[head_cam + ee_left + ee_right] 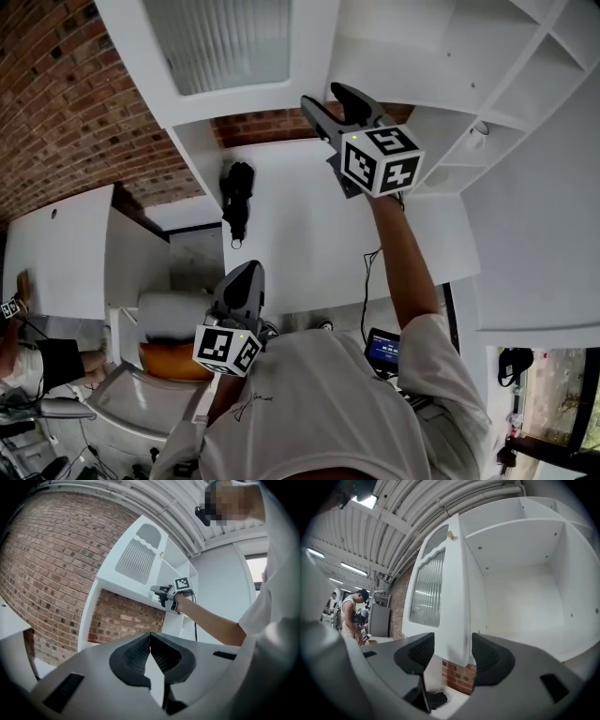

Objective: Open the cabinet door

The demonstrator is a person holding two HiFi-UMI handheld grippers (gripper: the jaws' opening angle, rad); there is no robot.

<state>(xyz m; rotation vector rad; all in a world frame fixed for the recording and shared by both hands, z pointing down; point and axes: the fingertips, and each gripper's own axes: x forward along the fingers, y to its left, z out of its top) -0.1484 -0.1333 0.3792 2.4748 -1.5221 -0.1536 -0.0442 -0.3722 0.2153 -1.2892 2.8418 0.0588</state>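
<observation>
Looks steeply down over a white shirt point(319, 403). Holds the right gripper point(323, 97) far and high, jaws apart, at the lower right corner of the open door point(225, 42) (white, with a ribbed glass pane). Holds the left gripper point(246, 274) low and near, just beyond the chest. Takes in white shelves point(525, 94) right, a brick wall point(66, 103) left, a black thing point(236, 199) hanging below the door.

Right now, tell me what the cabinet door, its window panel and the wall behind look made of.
Cabinet door: likely painted wood or board, smooth white satin finish, moulded frame edge.
Window panel: seemingly ribbed glass or clear plastic, with fine vertical flutes that let light through.
Wall: red brick, rough and matt, mortar joints showing.
</observation>
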